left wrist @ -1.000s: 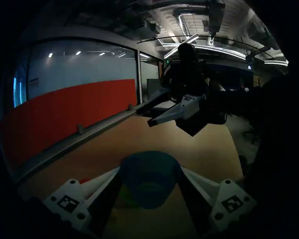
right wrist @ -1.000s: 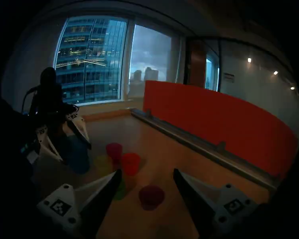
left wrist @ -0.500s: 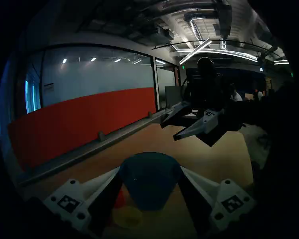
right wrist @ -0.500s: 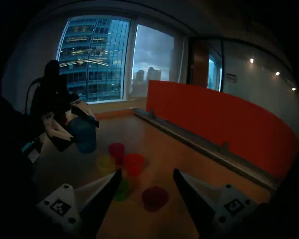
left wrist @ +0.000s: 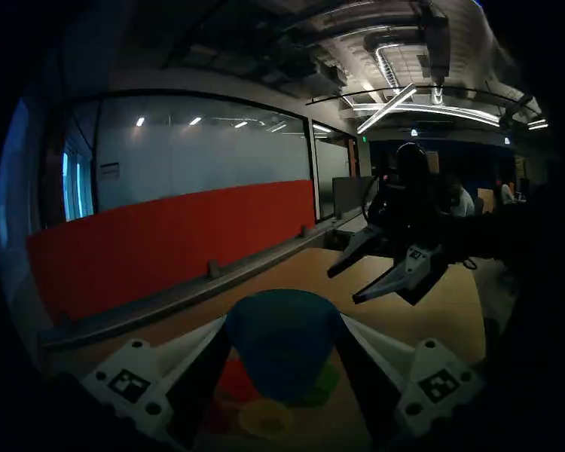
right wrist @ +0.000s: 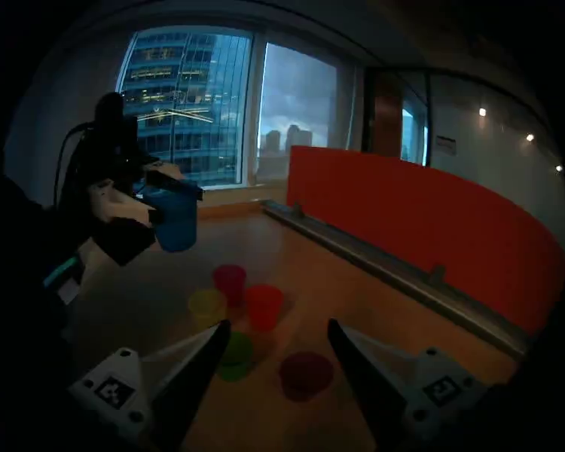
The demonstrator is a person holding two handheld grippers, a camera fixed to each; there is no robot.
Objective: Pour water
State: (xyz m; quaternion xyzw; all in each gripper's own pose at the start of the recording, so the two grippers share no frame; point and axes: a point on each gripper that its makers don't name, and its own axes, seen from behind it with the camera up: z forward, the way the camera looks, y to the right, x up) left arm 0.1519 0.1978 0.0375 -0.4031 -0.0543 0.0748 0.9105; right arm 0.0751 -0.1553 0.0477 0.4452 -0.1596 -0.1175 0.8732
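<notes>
My left gripper (left wrist: 282, 322) is shut on a blue cup (left wrist: 282, 346), holding it upright in the air. Below it on the wooden table stand a red cup (left wrist: 237, 378), a yellow cup (left wrist: 266, 418) and a green cup (left wrist: 325, 379). In the right gripper view the left gripper (right wrist: 158, 205) holds the blue cup (right wrist: 177, 217) well above the table, over and left of the cluster: a pink cup (right wrist: 230, 280), red cup (right wrist: 264, 305), yellow cup (right wrist: 207, 305), green cup (right wrist: 236, 354) and dark red cup (right wrist: 305, 374). My right gripper (right wrist: 277, 350) is open, with nothing between its fingers; it hangs open (left wrist: 344, 286) across the table.
A red partition (right wrist: 433, 226) with a metal rail (right wrist: 388, 271) runs along one side of the table (right wrist: 320, 286). Large windows (right wrist: 207, 105) lie beyond the far end. The room is dim. A person's dark arms hold both grippers.
My left gripper has lifted the blue cup from table level to well above the cups. The right gripper has stayed open and nearly still.
</notes>
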